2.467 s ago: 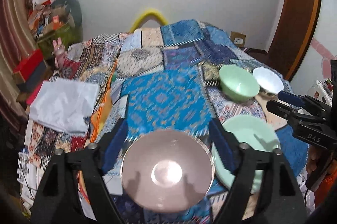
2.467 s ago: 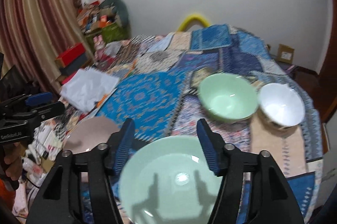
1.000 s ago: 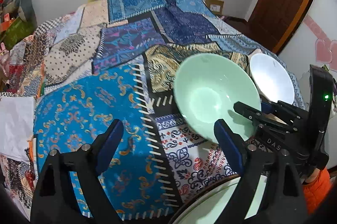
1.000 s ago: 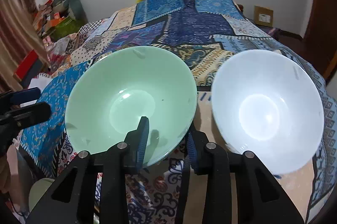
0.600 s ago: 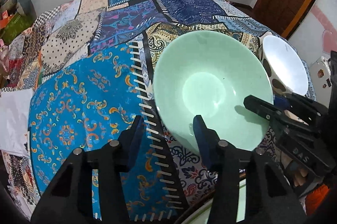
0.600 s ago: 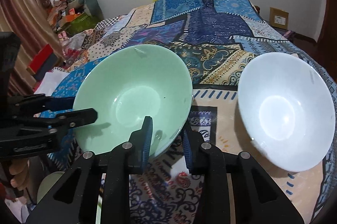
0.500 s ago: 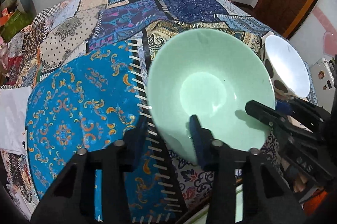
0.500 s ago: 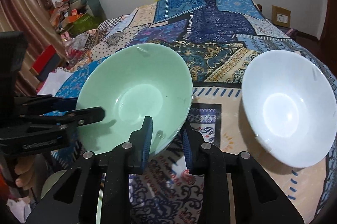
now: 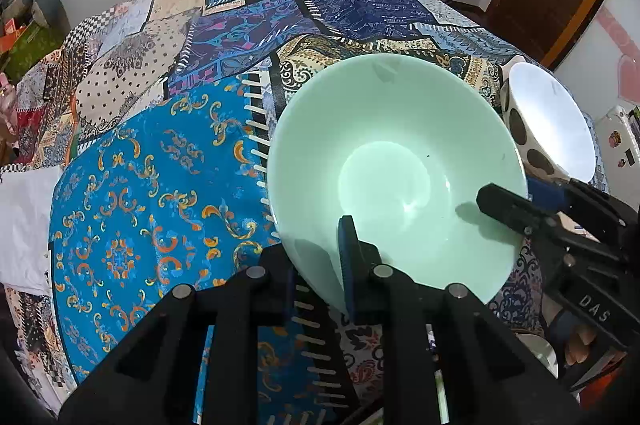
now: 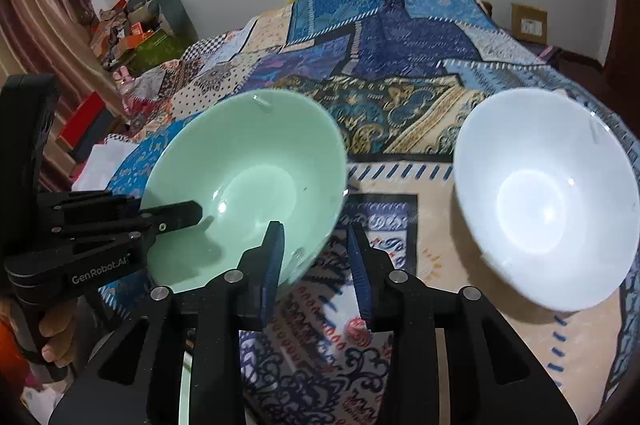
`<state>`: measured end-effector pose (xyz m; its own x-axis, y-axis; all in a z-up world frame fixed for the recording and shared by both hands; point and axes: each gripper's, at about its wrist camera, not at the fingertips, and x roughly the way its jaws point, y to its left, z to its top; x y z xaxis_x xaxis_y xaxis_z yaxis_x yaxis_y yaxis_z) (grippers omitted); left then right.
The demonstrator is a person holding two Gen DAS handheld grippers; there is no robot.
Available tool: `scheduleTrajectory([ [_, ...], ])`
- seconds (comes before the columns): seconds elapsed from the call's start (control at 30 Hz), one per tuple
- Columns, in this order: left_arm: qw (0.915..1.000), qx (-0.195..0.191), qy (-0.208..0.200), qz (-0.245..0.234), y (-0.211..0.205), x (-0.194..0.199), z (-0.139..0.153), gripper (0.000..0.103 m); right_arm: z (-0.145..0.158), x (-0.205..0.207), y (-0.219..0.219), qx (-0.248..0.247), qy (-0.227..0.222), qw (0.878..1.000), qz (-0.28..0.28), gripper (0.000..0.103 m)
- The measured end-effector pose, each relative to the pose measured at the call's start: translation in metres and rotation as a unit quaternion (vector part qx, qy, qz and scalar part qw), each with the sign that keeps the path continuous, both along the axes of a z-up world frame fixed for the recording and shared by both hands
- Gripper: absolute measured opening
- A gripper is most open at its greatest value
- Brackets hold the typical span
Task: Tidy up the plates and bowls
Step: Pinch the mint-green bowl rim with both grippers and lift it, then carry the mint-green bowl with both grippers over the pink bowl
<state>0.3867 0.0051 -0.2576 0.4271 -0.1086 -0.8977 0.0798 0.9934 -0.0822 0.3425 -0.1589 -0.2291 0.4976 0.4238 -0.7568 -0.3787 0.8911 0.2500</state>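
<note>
A patchwork quilt point(image 9: 248, 37) in blues, creams and blacks spreads ahead of both grippers and carries the dishes. On it, straight ahead of the left gripper point(image 9: 320, 257), sits the green bowl point(image 9: 384, 161), tilted, with its near rim toward that gripper. Beyond the right gripper point(image 10: 316, 257) and off to its right sits the white bowl point(image 10: 544, 193), white inside and spotted black on its outer wall, just beside the green bowl and apart from both tools.

The left gripper is clamped on the green bowl's near rim: one blue pad point(image 9: 346, 257) lies inside the bowl, the other presses the outer wall from the quilt side. In the right wrist view this gripper enters from the left, one black finger over the rim, and a hand point(image 10: 56, 341) wraps its handle.

The right gripper's jaws are opening. Its left pad point(image 10: 274, 257) stands inside the green bowl's rim and its right pad outside over the quilt, so the rim is between them with a gap on the outer side; the bowl edge there is blurred. A pale green dish edge point(image 10: 186, 385) shows beneath this gripper, low in frame.
</note>
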Motion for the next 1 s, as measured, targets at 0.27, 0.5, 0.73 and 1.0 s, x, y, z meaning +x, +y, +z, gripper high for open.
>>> scheduleTrajectory([
  [0.27,0.9999,0.007,-0.007,-0.003,-0.004,-0.001,0.003,0.019,-0.013,0.018,0.009,0.000,0.033,0.999,0.020,0.019],
  [0.5,0.9999,0.004,-0.013,-0.005,-0.008,-0.010,0.013,0.019,0.000,0.003,0.006,-0.017,0.007,1.000,0.011,0.018],
  [0.73,0.9993,-0.007,-0.037,-0.004,-0.008,-0.039,0.040,0.019,0.030,-0.022,0.006,-0.012,-0.029,0.999,0.010,0.018],
  [1.0,0.9972,-0.011,-0.074,0.000,-0.006,-0.089,0.085,0.019,0.066,-0.055,0.005,0.005,-0.057,0.998,0.012,0.018],
])
